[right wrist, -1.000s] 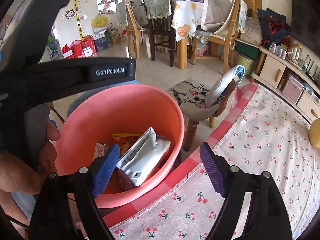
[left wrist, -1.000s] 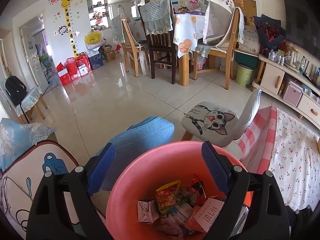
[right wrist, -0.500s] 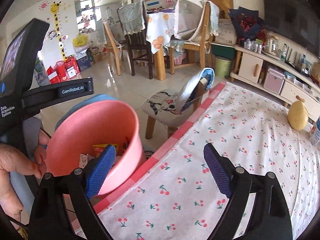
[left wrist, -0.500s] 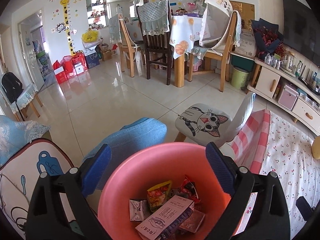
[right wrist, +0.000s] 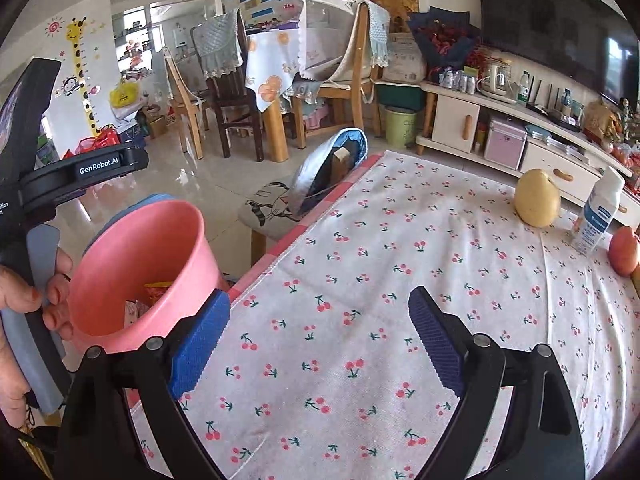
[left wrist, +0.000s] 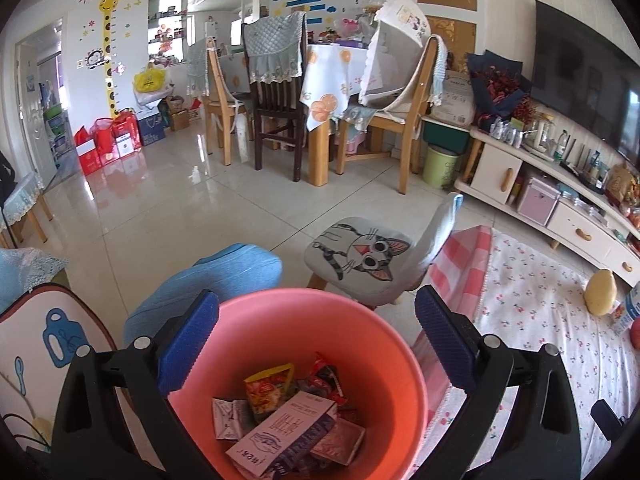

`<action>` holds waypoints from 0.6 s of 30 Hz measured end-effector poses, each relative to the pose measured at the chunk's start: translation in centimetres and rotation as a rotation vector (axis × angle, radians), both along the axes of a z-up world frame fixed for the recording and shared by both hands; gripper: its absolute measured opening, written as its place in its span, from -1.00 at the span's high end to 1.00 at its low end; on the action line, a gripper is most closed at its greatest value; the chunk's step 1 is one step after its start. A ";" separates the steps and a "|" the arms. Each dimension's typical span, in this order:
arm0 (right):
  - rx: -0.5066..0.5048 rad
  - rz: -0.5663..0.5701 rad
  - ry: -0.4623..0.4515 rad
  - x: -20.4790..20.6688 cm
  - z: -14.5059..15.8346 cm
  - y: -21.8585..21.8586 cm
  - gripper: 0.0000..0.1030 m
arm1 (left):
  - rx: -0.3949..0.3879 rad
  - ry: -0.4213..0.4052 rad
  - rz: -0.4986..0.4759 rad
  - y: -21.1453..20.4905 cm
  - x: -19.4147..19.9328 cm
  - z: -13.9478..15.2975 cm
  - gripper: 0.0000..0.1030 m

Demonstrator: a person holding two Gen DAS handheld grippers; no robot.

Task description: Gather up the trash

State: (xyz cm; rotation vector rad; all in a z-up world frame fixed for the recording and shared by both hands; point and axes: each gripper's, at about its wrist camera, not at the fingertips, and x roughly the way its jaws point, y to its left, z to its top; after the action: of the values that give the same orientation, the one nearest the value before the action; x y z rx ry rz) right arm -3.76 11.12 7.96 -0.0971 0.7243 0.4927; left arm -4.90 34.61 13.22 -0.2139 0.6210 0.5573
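Note:
A pink bucket (left wrist: 384, 380) sits just under my left gripper (left wrist: 314, 304), whose jaws are opening with nothing pressed between the pads. In the bucket lie a white and purple carton (left wrist: 284, 432), a yellow snack wrapper (left wrist: 268, 388) and several other wrappers. My right gripper (right wrist: 318, 300) hovers open and empty over the cherry-print tablecloth (right wrist: 400, 240), with the bucket (right wrist: 152, 248) to its left beyond the table edge. A hand (right wrist: 24, 292) holds the left gripper's handle beside the bucket.
On the far right of the table stand a yellow pear-like fruit (right wrist: 536, 198), a white bottle (right wrist: 596, 216) and a red fruit (right wrist: 624, 250). A cat-print stool (left wrist: 360, 256) stands past the bucket, and a knee in blue jeans (left wrist: 208, 284) is to its left.
The right view swung from the bucket rightward over the tablecloth. The left jaws spread wider, and the carton now lies flat on top of the trash in the bucket.

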 end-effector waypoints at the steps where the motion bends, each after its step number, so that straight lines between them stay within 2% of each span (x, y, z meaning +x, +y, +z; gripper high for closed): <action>1: -0.003 -0.008 -0.002 -0.1 0.1 -0.3 -0.78 | -0.004 -0.008 -0.008 -0.2 0.0 0.0 -0.92; 8: -0.013 -0.066 -0.013 -1.2 0.4 -3.8 -0.79 | -0.058 -0.082 -0.099 -2.3 -0.4 0.3 -0.92; 18: -0.029 -0.165 -0.056 -3.3 1.9 -9.4 -0.79 | -0.075 -0.138 -0.255 -7.7 -0.8 0.6 -0.92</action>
State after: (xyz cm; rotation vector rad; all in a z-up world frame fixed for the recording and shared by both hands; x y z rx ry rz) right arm -7.02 1.73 9.82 -0.0769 0.6778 0.3204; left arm -5.66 26.86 13.79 -0.2381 0.5259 0.2713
